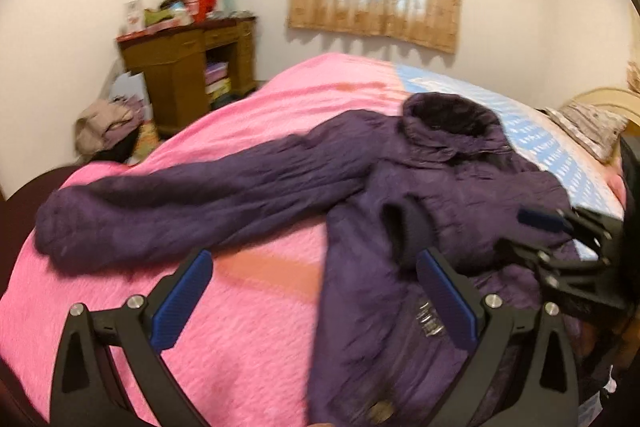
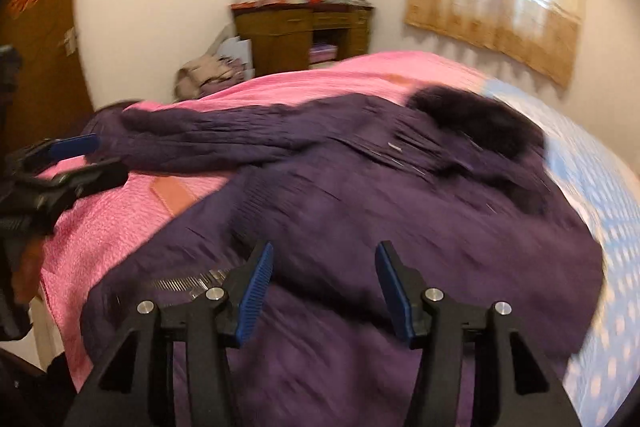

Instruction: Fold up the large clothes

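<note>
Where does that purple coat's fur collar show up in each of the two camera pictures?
Left wrist view: the fur collar sits right of centre, upper middle, near the blue sheet.
Right wrist view: the collar lies right of centre, upper half.
Shared landmark: the wooden desk against the back wall.

Coat [image 2: 360, 211] hem running off the bottom edge; motion blur smearing its quilting. Clutter [image 1: 188, 5] above the coat staying too small to identify.
</note>
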`<state>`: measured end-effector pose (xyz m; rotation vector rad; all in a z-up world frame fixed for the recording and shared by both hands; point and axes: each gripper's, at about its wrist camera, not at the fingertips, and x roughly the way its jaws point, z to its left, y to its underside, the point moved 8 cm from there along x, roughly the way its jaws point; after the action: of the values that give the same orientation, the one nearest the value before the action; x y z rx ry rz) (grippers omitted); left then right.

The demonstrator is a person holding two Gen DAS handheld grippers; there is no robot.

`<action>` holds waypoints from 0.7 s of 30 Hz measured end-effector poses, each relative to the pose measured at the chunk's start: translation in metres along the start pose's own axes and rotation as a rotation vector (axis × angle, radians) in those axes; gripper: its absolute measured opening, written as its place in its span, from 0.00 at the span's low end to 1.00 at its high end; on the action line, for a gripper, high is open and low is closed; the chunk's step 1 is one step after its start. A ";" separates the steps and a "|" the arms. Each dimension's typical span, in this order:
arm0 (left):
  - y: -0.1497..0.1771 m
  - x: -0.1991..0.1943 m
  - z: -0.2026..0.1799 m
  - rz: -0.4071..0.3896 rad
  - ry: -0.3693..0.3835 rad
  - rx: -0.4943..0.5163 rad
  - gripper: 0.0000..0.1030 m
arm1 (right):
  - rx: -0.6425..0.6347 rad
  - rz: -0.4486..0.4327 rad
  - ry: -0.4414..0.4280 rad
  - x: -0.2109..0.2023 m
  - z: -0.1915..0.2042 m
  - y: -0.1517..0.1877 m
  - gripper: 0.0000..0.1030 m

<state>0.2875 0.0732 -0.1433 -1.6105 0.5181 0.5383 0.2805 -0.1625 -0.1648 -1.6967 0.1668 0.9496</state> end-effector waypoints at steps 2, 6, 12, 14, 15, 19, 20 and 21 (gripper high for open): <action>-0.007 0.011 -0.022 0.014 0.064 0.010 1.00 | 0.053 0.003 0.019 -0.013 -0.019 0.013 0.53; -0.006 0.044 -0.057 0.066 0.123 0.027 1.00 | 0.103 -0.002 0.051 -0.030 -0.038 0.042 0.53; 0.006 0.096 -0.076 0.182 0.151 -0.027 0.82 | 0.126 -0.006 0.067 -0.020 -0.039 0.075 0.53; 0.014 0.110 -0.079 0.241 0.173 -0.048 0.69 | 0.130 -0.006 0.067 -0.018 -0.040 0.079 0.53; 0.018 0.113 -0.081 0.266 0.204 -0.064 0.57 | 0.133 -0.010 0.066 -0.017 -0.041 0.081 0.53; 0.015 0.097 -0.090 0.212 0.269 -0.045 0.17 | 0.174 -0.032 0.044 -0.019 -0.046 0.084 0.53; 0.011 0.092 -0.089 0.192 0.258 -0.040 0.12 | 0.186 -0.033 0.038 -0.019 -0.047 0.085 0.53; 0.008 0.086 -0.086 0.179 0.252 -0.042 0.11 | 0.202 -0.035 0.033 -0.019 -0.050 0.086 0.53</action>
<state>0.3542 -0.0151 -0.1947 -1.6916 0.8502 0.4841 0.2455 -0.2432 -0.2142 -1.5245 0.2464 0.8501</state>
